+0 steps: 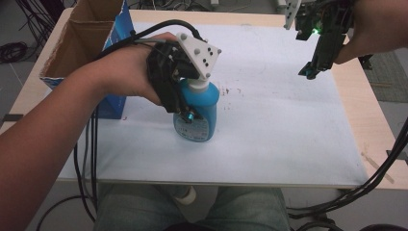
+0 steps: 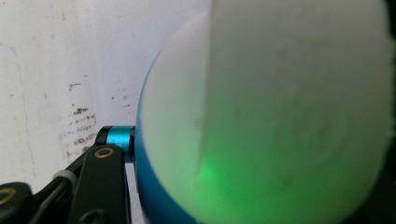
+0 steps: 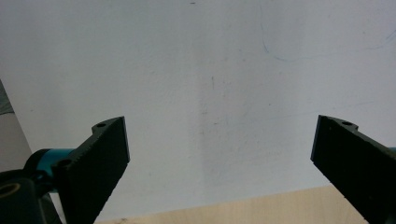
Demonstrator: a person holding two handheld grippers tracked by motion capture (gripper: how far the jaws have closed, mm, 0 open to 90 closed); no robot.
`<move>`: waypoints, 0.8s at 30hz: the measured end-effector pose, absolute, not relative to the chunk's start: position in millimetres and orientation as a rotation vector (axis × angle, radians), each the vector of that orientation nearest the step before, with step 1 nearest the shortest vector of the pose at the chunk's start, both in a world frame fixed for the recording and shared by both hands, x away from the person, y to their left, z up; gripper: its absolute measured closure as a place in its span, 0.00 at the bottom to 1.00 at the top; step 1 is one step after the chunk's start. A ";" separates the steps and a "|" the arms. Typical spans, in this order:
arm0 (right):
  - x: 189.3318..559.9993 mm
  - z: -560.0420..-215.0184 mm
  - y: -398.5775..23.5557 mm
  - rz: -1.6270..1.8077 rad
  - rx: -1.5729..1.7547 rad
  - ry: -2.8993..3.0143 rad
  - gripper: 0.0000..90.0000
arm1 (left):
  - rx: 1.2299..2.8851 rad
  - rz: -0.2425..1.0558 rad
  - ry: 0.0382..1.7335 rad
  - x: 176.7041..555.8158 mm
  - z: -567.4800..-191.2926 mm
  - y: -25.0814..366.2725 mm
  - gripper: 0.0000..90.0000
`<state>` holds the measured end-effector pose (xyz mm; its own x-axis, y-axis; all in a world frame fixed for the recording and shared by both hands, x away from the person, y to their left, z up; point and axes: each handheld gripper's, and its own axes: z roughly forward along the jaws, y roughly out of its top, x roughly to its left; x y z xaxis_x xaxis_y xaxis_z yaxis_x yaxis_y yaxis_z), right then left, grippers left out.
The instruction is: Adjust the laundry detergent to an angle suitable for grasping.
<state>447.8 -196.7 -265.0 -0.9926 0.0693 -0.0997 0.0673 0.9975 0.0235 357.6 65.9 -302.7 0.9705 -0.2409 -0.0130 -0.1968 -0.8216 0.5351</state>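
Note:
A blue spray bottle [image 1: 204,120] with a white top stands upright over the white sheet [image 1: 269,125], left of the middle. My left gripper [image 1: 191,105] is shut on its upper part from the left side. In the left gripper view the white top [image 2: 280,116] looms very close, with one black finger [image 2: 100,182] pressed against the blue body. I cannot tell whether the bottle's base rests on the sheet. My right gripper [image 1: 310,71] hangs open at the far right, with nothing between its fingers. In its own view the right gripper [image 3: 219,158] looks down on bare sheet.
An open cardboard box [image 1: 82,43] with blue sides stands at the far left, close behind my left hand. Brown stains [image 1: 226,90] mark the sheet beside the bottle. The wooden table [image 1: 365,120] shows along the right edge, and cables [image 1: 380,178] hang off its near right corner.

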 end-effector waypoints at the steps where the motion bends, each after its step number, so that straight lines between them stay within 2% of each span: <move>1: 447.8 -265.0 -196.7 0.031 0.104 3.039 0.04 | 2.563 -0.110 -0.315 359.0 -305.7 65.1 0.47; 12: 450.2 -266.0 -197.5 0.024 0.108 3.041 0.04 | 2.533 -0.069 -0.339 361.1 -312.1 64.6 0.47; 24: 450.0 -265.3 -200.8 0.024 0.114 3.038 0.04 | 2.548 -0.097 -0.344 361.1 -321.8 62.8 0.47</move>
<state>450.0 -200.8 -265.3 -0.9920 0.0755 -0.1008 0.0739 0.9971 0.0194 361.1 62.8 -321.8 0.9644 -0.2645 0.0032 -0.2238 -0.8096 0.5426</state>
